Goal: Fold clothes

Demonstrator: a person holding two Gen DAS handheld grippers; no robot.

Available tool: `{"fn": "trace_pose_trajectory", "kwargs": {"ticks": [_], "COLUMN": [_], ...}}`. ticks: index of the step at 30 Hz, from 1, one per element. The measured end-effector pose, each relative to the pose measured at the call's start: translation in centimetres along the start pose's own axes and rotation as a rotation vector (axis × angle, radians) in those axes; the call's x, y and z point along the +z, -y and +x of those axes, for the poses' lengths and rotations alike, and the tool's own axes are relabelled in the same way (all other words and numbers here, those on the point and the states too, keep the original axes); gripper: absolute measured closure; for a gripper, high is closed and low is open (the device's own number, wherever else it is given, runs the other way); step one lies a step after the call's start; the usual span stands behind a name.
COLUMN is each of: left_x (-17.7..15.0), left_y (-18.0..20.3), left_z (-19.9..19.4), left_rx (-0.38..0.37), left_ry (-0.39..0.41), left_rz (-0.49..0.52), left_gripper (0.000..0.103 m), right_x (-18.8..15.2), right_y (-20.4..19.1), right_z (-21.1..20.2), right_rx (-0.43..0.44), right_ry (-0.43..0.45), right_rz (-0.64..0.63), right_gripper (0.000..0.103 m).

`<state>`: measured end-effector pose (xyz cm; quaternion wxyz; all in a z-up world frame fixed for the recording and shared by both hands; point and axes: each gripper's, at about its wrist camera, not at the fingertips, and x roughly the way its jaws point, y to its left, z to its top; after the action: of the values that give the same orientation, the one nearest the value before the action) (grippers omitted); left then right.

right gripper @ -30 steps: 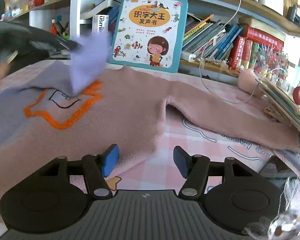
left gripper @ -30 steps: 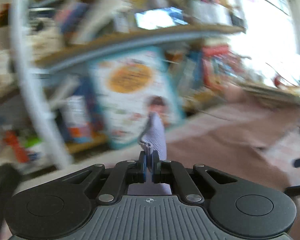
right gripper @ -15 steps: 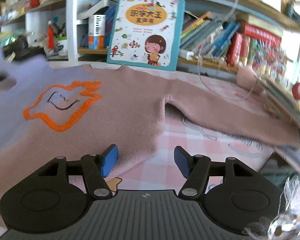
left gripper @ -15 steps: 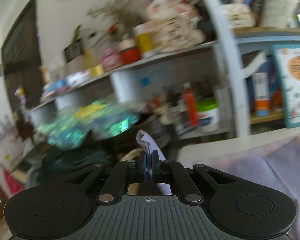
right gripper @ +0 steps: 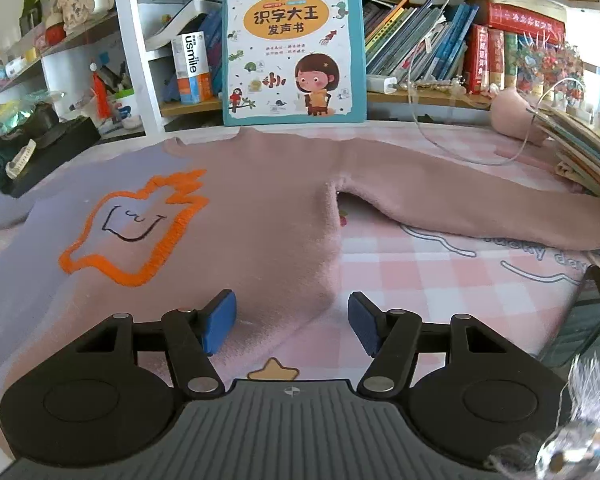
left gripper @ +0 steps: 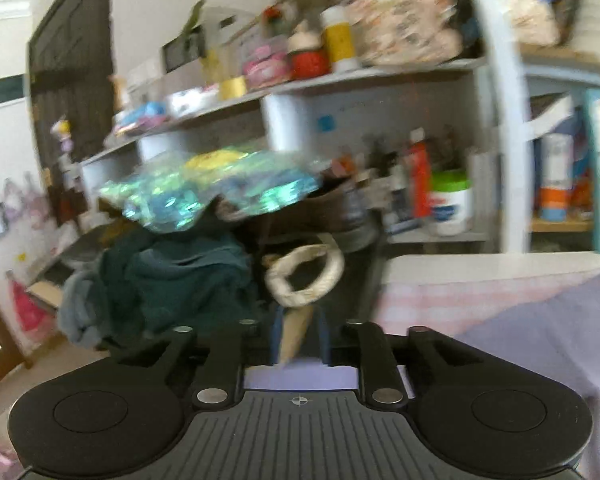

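A pink and lilac sweater (right gripper: 260,216) with an orange outlined figure (right gripper: 140,232) lies flat on the checked table cover (right gripper: 440,272), one pink sleeve (right gripper: 480,204) stretched to the right. My right gripper (right gripper: 292,320) is open and empty, low over the sweater's lower hem. My left gripper (left gripper: 298,336) is open and empty at the table's left end, with lilac sweater cloth (left gripper: 540,344) below and to its right. The view there is blurred.
A picture book (right gripper: 294,46) leans on the shelf behind the sweater, with rows of books (right gripper: 460,52) to its right. A book stack (right gripper: 580,148) lies at the far right. Left of the table are dark green cloth (left gripper: 172,280) and a shiny bag (left gripper: 204,196).
My left gripper swung left with the lilac sleeve, laid it out, then opened and let go. The right gripper stayed open and nearly still.
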<state>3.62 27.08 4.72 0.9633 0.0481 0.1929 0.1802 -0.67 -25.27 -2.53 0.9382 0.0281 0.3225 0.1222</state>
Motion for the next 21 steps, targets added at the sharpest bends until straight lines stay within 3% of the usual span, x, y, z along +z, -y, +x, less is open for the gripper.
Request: {"fn": "trace_pose_trajectory", "kwargs": {"ticks": [1, 3, 5, 9, 13, 17, 21], "left_x": [-0.3, -1.2, -2.3, -5.1, -7.4, -8.5, -9.2], "left_y": [0.6, 2.5, 4.9, 10.5, 15.5, 19.9, 23.4], "left_z": [-1.2, -4.2, -7.3, -12.6, -16.2, -16.5, -16.3], "left_rx": [-0.039, -0.153, -0.263, -0.442, -0.582, -0.673, -0.69], "left_ry": [0.014, 0.033, 0.044, 0.05, 0.063, 0.01, -0.016], "left_rz": [0.004, 0.012, 0.045, 0.14, 0.187, 0.222, 0.323], "left_gripper": [0.063, 0.028, 0.019, 0.018, 0.009, 0.007, 0.007], "right_x": [0.0, 0.1, 0.2, 0.6, 0.6, -0.4, -1.0], "right_y": [0.1, 0.5, 1.1, 2.1, 3.5, 4.4, 4.4], "right_z": [0.0, -0.1, -0.1, -0.2, -0.7, -1.7, -2.0], "right_rx": [0.004, 0.021, 0.041, 0.083, 0.155, 0.231, 0.286], "right_ry": [-0.001, 0.0, 0.002, -0.001, -0.012, -0.014, -0.017], "right_rz": [0.006, 0.035, 0.069, 0.149, 0.269, 0.374, 0.44], "right_gripper": [0.044, 0.043, 0.043, 0.043, 0.043, 0.043, 0.044]}}
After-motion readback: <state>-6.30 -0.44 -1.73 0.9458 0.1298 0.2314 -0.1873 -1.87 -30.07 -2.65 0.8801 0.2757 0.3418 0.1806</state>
